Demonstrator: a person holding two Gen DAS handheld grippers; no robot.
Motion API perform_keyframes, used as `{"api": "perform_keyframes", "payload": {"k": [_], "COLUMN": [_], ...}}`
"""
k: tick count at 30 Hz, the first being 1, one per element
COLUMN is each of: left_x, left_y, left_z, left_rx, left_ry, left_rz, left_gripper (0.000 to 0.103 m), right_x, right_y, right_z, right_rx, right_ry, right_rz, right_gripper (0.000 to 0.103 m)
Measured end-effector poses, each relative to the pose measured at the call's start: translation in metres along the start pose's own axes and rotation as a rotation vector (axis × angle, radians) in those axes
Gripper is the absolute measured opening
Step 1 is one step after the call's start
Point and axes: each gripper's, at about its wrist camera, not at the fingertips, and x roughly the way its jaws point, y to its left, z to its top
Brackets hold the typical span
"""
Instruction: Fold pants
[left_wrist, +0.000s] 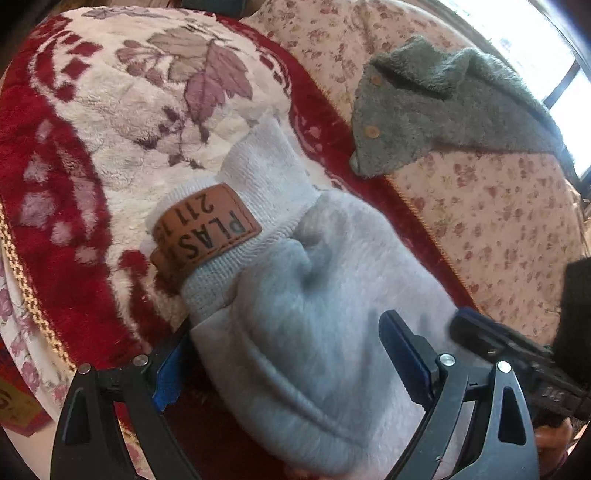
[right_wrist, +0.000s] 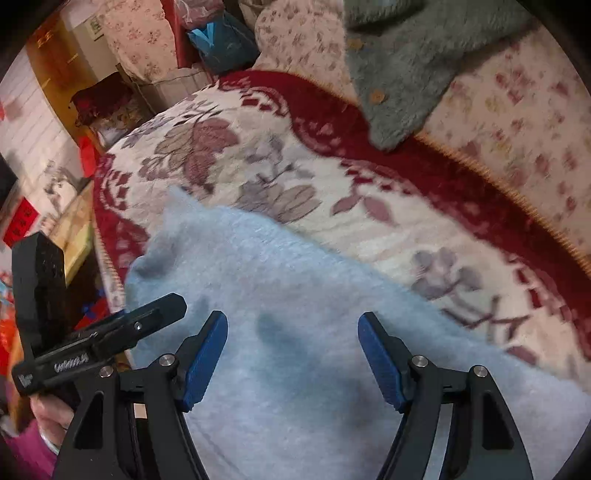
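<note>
The pale blue fleece pants (left_wrist: 314, 295) lie bunched on a red and cream floral blanket (left_wrist: 110, 110). Their ribbed band with a brown leather patch (left_wrist: 207, 232) points away from me. My left gripper (left_wrist: 288, 321) is open and straddles the bundle. Its left finger is partly hidden behind the fabric, and its right finger (left_wrist: 402, 354) rests over the cloth. In the right wrist view my right gripper (right_wrist: 291, 315) is open just above a flat stretch of the pants (right_wrist: 295, 288), with nothing pinched between its blue pads.
A grey fleece garment with wooden buttons (left_wrist: 443, 107) lies at the far right on a floral sheet (left_wrist: 498, 221). The blanket's edge (right_wrist: 107, 258) drops off at the left, with room clutter and a blue bag (right_wrist: 221, 40) beyond. A hand (right_wrist: 51, 417) holds the other gripper's body.
</note>
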Motion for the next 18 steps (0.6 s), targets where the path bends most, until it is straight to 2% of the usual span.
{"api": "perform_keyframes", "payload": {"k": [4,8,11,12,16,18], "left_x": [0.004,0.001,-0.002,-0.002,-0.002,0.002], "left_y": [0.000,0.000,-0.002,-0.003,-0.001,0.000], "left_z": [0.001,0.000,-0.006,-0.009,-0.012,-0.011], "left_rx": [-0.016,-0.025,-0.010,-0.005,-0.024,-0.038], "left_ry": [0.003,0.008,0.015,0.019,0.011,0.008], "left_rz": [0.003,0.017,0.038,0.058,0.065,0.061], "left_gripper": [0.093,0.093,0.093,0.093,0.094,0.098], "right_x": [-0.005,0.007,0.027,0.032,0.065,0.085], "right_y": [-0.013,0.002,0.016,0.021,0.050,0.057], "right_z": [0.007,0.029,0.052,0.058,0.078,0.082], "right_rx": [0.034,-0.083,-0.189,-0.220,-0.361,-0.381], "right_ry": [-0.006,0.010,0.068,0.086,0.193,0.226], "right_rz": [0.024,0.045,0.046,0.068,0.162,0.169], "right_gripper": [0.078,0.078,0.079,0.079,0.086,0.086]}}
